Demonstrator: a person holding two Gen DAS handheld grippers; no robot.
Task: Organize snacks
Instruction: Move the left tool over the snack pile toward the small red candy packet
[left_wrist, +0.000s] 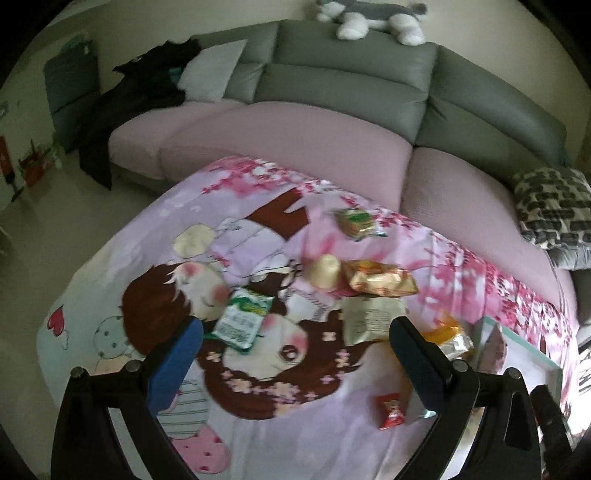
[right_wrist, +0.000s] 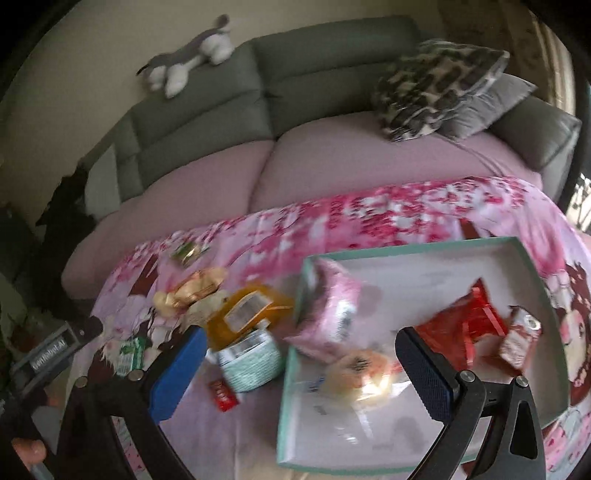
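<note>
Behind the low table runs a grey sofa (left_wrist: 351, 74) with pink seat cushions, a plush dog (left_wrist: 373, 18) lying along its backrest and a leopard-print pillow (right_wrist: 436, 88) at the far right end. Covering the table is a pink cartoon cloth (left_wrist: 258, 424), whose near left portion lies bare, while its far edge sits just beside the sofa seat. Loose snacks cluster mid-cloth: a green packet (left_wrist: 242, 321), a gold wrapper (left_wrist: 380, 282), a pale round bun (left_wrist: 324, 271), a small green-and-brown packet (left_wrist: 356, 219) farther back, and a little red candy (left_wrist: 390, 411) near the front. On the right stands a teal-rimmed box (right_wrist: 291, 387), close to the cloth's right edge; inside it lie a pink packet (right_wrist: 332, 310) leaning over the left wall, red packets (right_wrist: 465, 325) and a blurred orange snack (right_wrist: 360, 369). Just left of the box sit an orange packet (right_wrist: 247, 306) and a pale green packet (right_wrist: 251, 358). Hovering above the cloth, the left gripper (left_wrist: 295, 354) has its fingers spread wide with nothing between them. Poised over the box's left wall, the right gripper (right_wrist: 301, 369) is likewise spread and carries nothing.
</note>
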